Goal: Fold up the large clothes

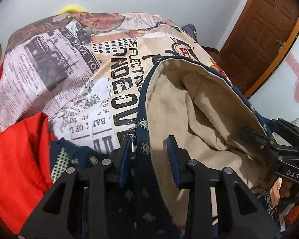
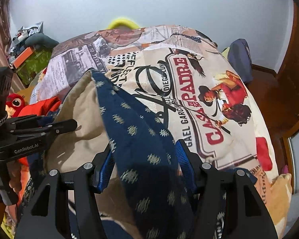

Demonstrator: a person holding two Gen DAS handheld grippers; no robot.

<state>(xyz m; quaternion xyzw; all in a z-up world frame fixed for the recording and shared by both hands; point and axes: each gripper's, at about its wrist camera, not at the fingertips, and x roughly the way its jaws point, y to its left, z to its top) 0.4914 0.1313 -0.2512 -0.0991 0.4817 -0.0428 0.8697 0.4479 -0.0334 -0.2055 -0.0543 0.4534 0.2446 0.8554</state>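
Observation:
A navy patterned garment (image 1: pixel 141 179) with a beige lining (image 1: pixel 189 107) lies partly turned over on a bed, on a printed collage bedspread (image 1: pixel 55 73). My left gripper (image 1: pixel 149 153) is open, and the garment's navy edge runs between its blue pads without being pinched. My right gripper (image 2: pixel 145 159) is also open, with a flat navy band of the garment (image 2: pixel 133 131) lying across the gap. The right gripper (image 1: pixel 269 139) appears in the left wrist view at the garment's right edge. The left gripper (image 2: pixel 65 127) appears in the right wrist view over the beige lining (image 2: pixel 79 119).
Red cloth (image 1: pixel 16 167) lies at the left, beside a red plush toy (image 2: pixel 15 103). A wooden door (image 1: pixel 265 39) stands at the right. Clutter (image 2: pixel 29 55) is piled by the far left wall. A dark blue item (image 2: pixel 241 59) sits at the bed's far right.

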